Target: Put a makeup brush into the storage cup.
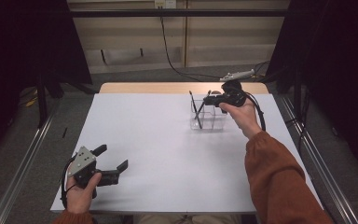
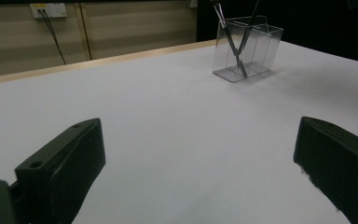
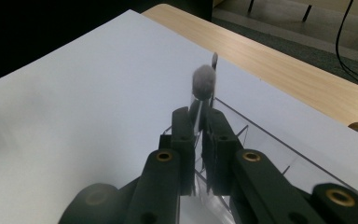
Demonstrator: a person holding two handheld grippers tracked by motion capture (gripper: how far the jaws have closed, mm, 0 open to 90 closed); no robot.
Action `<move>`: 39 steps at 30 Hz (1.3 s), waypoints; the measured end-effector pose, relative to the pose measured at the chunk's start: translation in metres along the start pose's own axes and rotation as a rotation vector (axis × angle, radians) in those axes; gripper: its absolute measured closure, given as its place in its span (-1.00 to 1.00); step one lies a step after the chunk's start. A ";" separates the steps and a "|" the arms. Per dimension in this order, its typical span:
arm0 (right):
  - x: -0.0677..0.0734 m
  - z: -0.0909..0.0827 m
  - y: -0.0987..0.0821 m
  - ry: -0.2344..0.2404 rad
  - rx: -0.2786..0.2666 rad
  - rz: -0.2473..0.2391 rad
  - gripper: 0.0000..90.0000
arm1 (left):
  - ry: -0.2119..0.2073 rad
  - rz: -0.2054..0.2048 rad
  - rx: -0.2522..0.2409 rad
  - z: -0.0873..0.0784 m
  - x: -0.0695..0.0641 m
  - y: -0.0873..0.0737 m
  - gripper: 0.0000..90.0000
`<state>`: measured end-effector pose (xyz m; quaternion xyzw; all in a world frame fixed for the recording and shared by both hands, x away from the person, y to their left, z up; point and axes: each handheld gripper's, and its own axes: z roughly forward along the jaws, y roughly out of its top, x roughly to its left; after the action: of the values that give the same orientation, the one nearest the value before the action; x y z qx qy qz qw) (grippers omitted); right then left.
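White table [image 1: 168, 154]: right fingers [image 3: 221, 140] clamp brush [image 3: 204, 83].

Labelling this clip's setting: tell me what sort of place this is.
Probably a lab recording booth, not a home: black curtains flank a bare white table, metal rails run along the floor, and a cable hangs from a wall socket.

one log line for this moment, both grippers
right gripper: shut on makeup brush, over clear organizer | left gripper: open, nothing between jaws, near table front edge
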<state>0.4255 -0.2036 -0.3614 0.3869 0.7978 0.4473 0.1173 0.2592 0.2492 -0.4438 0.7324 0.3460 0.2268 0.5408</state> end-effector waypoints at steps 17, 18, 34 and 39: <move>-0.005 0.003 -0.014 0.027 -0.035 0.010 0.79 | 0.011 -0.008 -0.001 -0.001 0.001 -0.001 -0.95; -0.004 0.002 -0.014 0.028 -0.045 0.012 0.76 | 0.012 -0.009 -0.002 -0.001 0.001 -0.001 -0.95; -0.004 -0.002 -0.022 -0.014 -0.107 -0.007 -0.47 | 0.010 -0.011 -0.001 0.001 0.002 -0.001 -0.95; -0.003 -0.003 -0.021 -0.040 -0.133 -0.008 -0.75 | 0.012 -0.009 0.002 0.003 0.003 0.000 -0.95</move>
<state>0.4145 -0.2140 -0.3772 0.3840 0.7655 0.4908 0.1603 0.2630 0.2499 -0.4450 0.7298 0.3529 0.2285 0.5391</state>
